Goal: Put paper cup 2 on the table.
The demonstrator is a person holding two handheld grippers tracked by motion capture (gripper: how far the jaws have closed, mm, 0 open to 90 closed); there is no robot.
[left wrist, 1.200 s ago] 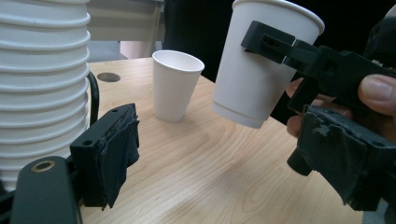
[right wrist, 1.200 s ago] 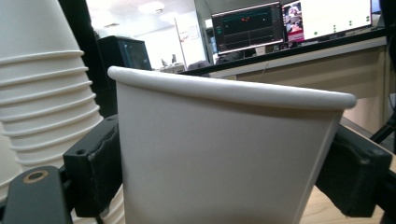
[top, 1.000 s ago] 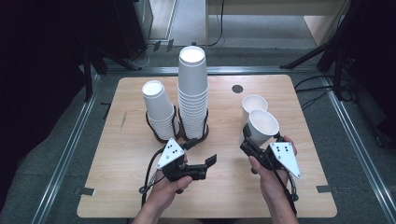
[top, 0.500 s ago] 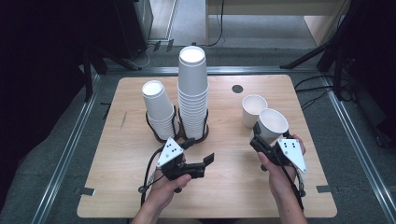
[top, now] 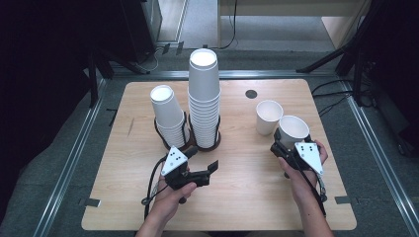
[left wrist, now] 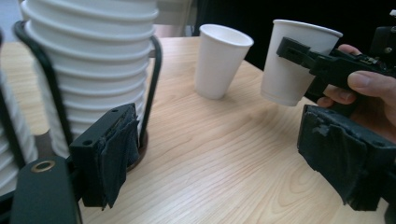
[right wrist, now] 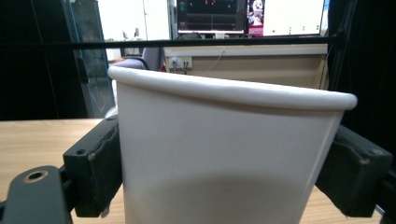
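Two grippers: one in each of the person's hands, over a wooden surface (top: pixel 237 197).
High view, right gripper (top: pixel 282 143): at the right of the surface, its fingers clamped on the held cup (top: pixel 293 131), which stands upright with its mouth up.
High view, held cup: just beside a second cup (top: pixel 269 116) that stands on the surface behind and to its left; whether the two touch cannot be told.
High view, left gripper (top: pixel 210 168): low and centre-left, fingers apart with nothing between them, pointing toward the right side of the surface.
High view, stacks: a tall stack (top: pixel 204 96) of white cups and a short stack (top: pixel 169 116) to its left, each in a black wire holder, just behind the left gripper.
High view, small mark: a dark round disc (top: pixel 251 94) on the surface, behind the second cup.
Left gripper view, fingers (left wrist: pixel 109 154): apart, bare surface between them; the ribbed tall stack (left wrist: pixel 93 60) stands close at the left.
Left gripper view, cups: the second cup (left wrist: pixel 219 60) rests on the surface; the held cup (left wrist: pixel 292 65) hangs just clear of the wood, gripped by the right gripper (left wrist: pixel 299 53), with a thumb (left wrist: pixel 369 84) beside it.
Right gripper view, fingers (right wrist: pixel 95 168): pressed on either side of the held cup (right wrist: pixel 224 154), close under its rolled rim.
Right gripper view, background: a monitor (right wrist: pixel 252 16) above a pale counter, well behind the surface.
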